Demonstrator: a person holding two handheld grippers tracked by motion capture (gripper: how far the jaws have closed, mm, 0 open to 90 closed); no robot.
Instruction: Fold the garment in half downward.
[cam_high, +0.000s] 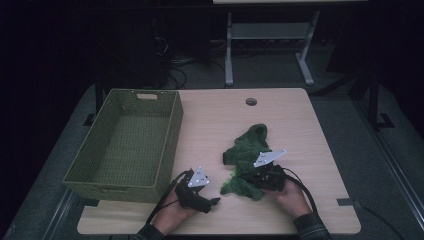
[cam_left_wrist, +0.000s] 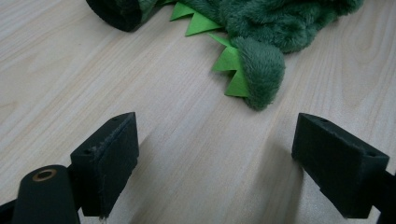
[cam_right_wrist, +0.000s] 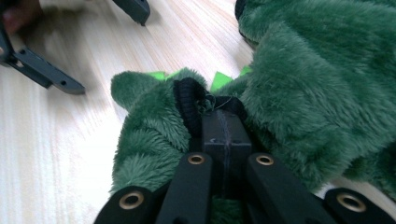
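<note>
A fuzzy dark green garment (cam_high: 248, 145) with bright green felt spikes (cam_left_wrist: 231, 70) lies crumpled on the wooden table (cam_high: 300, 125), right of centre. My right gripper (cam_high: 248, 177) is at its near end. In the right gripper view the jaws (cam_right_wrist: 224, 123) are pressed together on a black ribbed edge (cam_right_wrist: 189, 100) of the garment (cam_right_wrist: 317, 93). My left gripper (cam_high: 214, 201) rests low near the table's front edge, just left of the garment. Its jaws (cam_left_wrist: 219, 144) stand wide open over bare wood, a short way from a spiked fold of the garment (cam_left_wrist: 261, 70).
A large green woven basket (cam_high: 172, 135) stands on the left side of the table, with nothing visible inside. A round cable hole (cam_high: 251, 101) sits near the far edge. The left gripper (cam_right_wrist: 112, 53) appears at the upper left of the right gripper view.
</note>
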